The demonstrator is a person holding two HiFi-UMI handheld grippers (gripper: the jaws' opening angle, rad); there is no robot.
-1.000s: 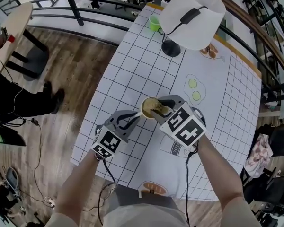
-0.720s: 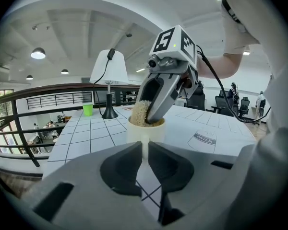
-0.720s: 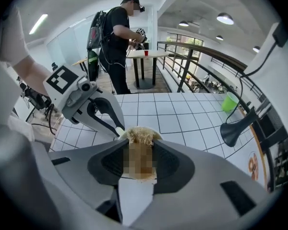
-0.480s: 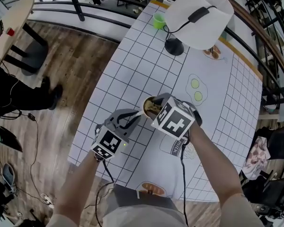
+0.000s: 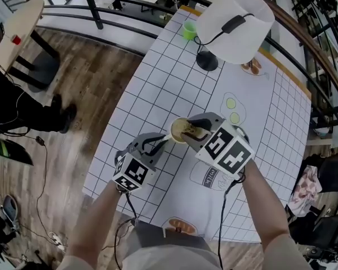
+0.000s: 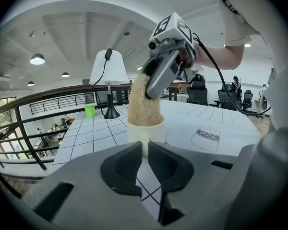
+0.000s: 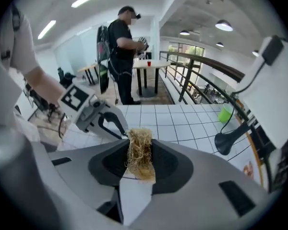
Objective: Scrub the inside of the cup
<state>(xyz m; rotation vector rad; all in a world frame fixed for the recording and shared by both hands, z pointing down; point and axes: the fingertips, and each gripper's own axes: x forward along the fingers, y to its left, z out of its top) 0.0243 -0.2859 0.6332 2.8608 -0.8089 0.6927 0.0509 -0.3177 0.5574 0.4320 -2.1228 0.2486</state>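
Two grippers close in on one cream cup (image 5: 178, 129), standing upright on the grid-printed tablecloth (image 5: 158, 83) with its mouth open to the head view. Inside the cup there's a straw-coloured fibrous scrub pad (image 6: 144, 102), and in the left gripper view its bulk rises well above the rim. The right gripper (image 7: 140, 159) leans down into the cup from above, jaws pinched hard on that scrub pad, with fibres squeezed flat between the two faces. The left gripper (image 6: 145, 159) sits low on the person's side of the cup, jaws drawn almost together on a narrow pale part at the cup's side; whether that's a handle I cannot tell. Just beside the cup, toward the person and under the right gripper's marker cube, a milk carton drawing (image 5: 211, 176) is printed on the cloth. Beyond the cup, toward the table's far end, stands a desk lamp (image 5: 231, 24) with a white shade, a black base and a black cord. Farther out, past the lamp, a small green cup (image 5: 189, 29) stands near the table's edge. Well beyond the cup in the right gripper view, a person in dark clothes (image 7: 122, 51) stands at a round table beside a black railing (image 7: 201, 75).
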